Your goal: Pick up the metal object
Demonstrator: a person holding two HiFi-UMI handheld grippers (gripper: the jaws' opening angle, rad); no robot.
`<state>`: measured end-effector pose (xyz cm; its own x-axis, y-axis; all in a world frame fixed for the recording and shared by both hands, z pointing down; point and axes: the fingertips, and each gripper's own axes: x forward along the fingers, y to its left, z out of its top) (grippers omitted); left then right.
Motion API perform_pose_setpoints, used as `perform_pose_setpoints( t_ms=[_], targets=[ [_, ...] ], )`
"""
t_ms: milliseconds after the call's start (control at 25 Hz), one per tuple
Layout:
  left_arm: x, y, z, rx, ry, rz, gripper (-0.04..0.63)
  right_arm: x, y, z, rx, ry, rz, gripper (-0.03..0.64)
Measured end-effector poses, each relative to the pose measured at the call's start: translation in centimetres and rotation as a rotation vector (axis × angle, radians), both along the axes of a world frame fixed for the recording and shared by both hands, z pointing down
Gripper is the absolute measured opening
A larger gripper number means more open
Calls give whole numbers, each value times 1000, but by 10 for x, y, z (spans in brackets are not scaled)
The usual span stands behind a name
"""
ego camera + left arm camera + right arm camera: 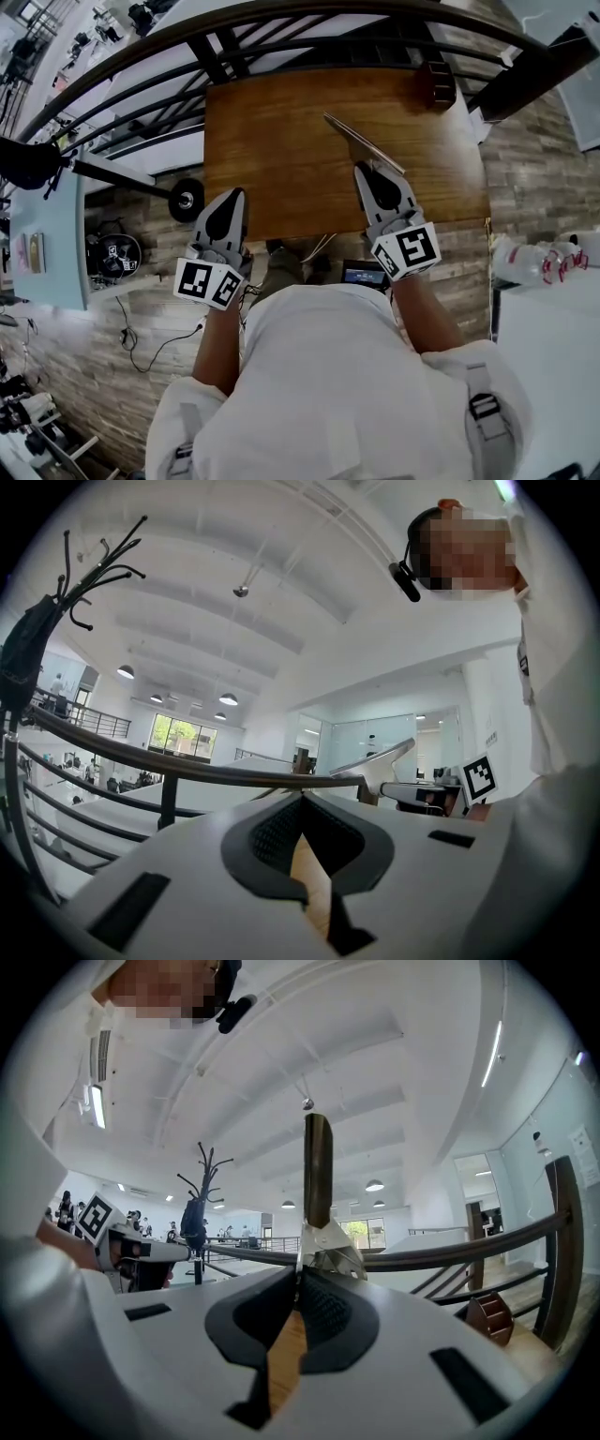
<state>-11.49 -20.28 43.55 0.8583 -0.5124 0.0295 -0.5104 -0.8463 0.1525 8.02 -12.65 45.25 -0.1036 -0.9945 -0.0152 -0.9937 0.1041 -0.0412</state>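
Right gripper (300, 1277): jaws closed tight on the metal object (328, 1246). We note that the pads clamp its bright flat end, and a dark handle stands straight up past the jaw tips in the right gripper view.

In the head view, the metal object runs from the jaw tips up and to the left, over the middle of the wooden table (272, 150). We cannot tell whether its far end touches the tabletop.

Left gripper (300, 803): jaws together, nothing between them. We see only a strip of wood below through the gap. It sits at the table's near edge on the left, well apart from the object.

Also on the table is a small brown wooden rack (439, 82) at the far right corner. A dark curved railing (281, 21) runs past the far side.
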Motion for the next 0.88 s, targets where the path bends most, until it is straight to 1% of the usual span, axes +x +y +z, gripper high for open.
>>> perform_pose_setpoints(
  t_ms=[240, 600, 880],
  targets=[
    [4, 7, 6, -26, -5, 4, 14, 3, 5, 4, -9, -18, -6, 28],
    [20, 18, 14, -44, -14, 44, 14, 12, 19, 16, -23, -64, 16, 28],
    [26, 22, 20, -62, -13, 63, 14, 15, 23, 21, -33, -80, 15, 28]
  ],
)
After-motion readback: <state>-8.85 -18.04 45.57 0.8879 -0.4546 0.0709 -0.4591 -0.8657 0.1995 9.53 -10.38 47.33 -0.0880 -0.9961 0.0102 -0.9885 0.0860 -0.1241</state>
